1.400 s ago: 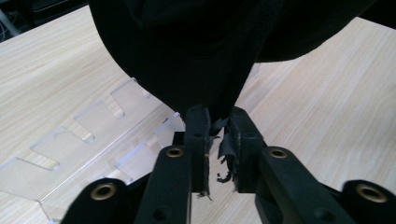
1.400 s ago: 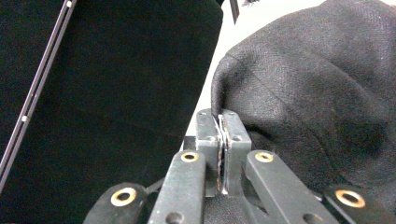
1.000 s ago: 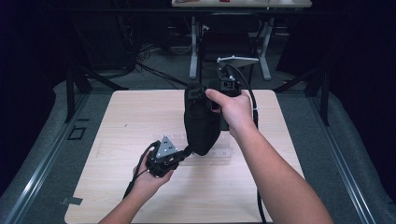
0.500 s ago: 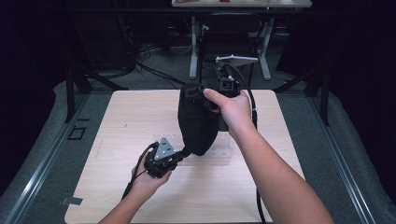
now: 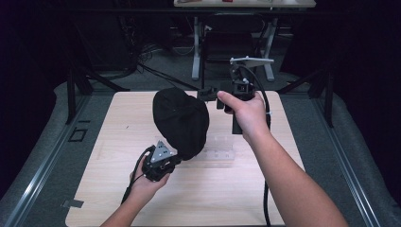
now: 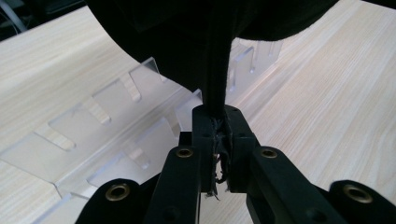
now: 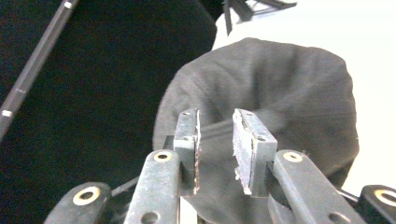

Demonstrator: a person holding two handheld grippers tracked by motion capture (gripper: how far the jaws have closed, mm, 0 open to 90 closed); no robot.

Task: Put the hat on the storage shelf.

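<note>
Two claws work a black cloth bag (image 5: 182, 122) over the counter (image 5: 104, 198). Left claw (image 6: 217, 126) is clamped on its hem beside a clear slotted rack (image 6: 116, 126). Right claw (image 7: 215, 140), gripping the bag's top a second ago, has let go and stands parted; the bag has swung leftward.

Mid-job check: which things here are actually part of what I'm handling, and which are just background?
In play:
black cap, pinched in the left gripper
right gripper, jaws apart, facing the cap
clear slotted rack under the cap

Just lying about:
table legs behind
floor cables
</note>
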